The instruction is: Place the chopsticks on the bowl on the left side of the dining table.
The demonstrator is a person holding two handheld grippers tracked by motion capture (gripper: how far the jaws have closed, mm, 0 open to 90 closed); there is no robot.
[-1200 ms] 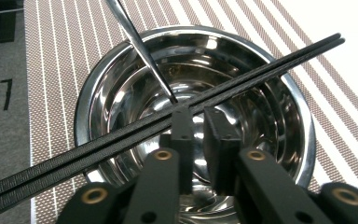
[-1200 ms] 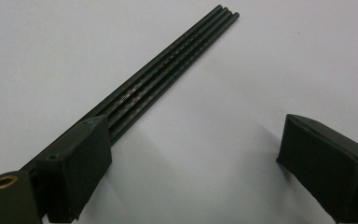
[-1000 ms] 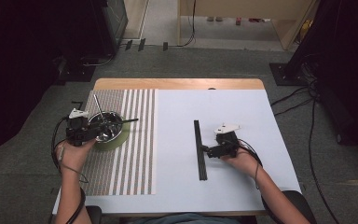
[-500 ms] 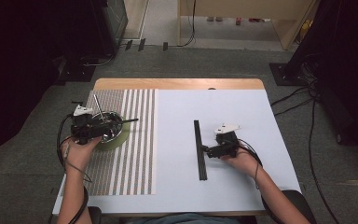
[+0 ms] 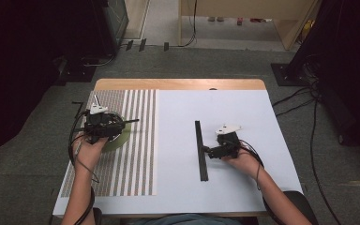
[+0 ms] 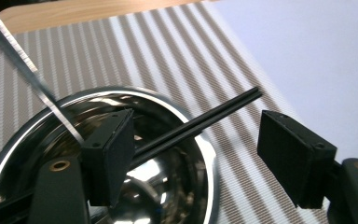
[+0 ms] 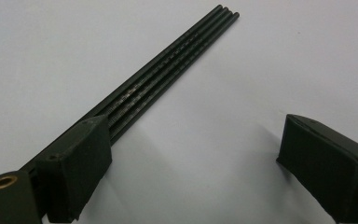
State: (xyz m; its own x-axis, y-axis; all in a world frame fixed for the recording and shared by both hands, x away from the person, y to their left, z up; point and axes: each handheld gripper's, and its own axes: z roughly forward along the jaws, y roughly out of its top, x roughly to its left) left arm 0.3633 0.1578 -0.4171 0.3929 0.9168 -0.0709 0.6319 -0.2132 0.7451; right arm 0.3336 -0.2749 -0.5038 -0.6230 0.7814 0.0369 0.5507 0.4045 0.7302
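Note:
A steel bowl [image 6: 200, 154] stands on the striped mat [image 5: 140, 154] at the table's left, on a green disc [image 5: 122, 140]. Black chopsticks [image 6: 223, 109] lie across its rim and stick out to the right [image 5: 132, 121]. A flat metal handle [image 6: 25, 65] leans out of the bowl. My left gripper [image 5: 117, 125] hovers over the bowl; its jaws have just been opening and stand open [image 6: 196, 116], with the chopsticks passing the left jaw untouched. My right gripper [image 5: 208, 151] rests open [image 7: 196, 126] beside a bundle of black rods [image 7: 168, 65] on the white table [image 5: 243, 112].
The rod bundle [image 5: 200, 150] lies lengthwise near the table's middle. A wooden strip [image 5: 178, 84] borders the far edge. Cables [image 5: 300, 98] trail over the floor to the right, and dark equipment stands at both back corners.
The left gripper has shifted to the right over the bowl and its jaws have spread apart. The chopsticks stay in the bowl. The right hand has kept still.

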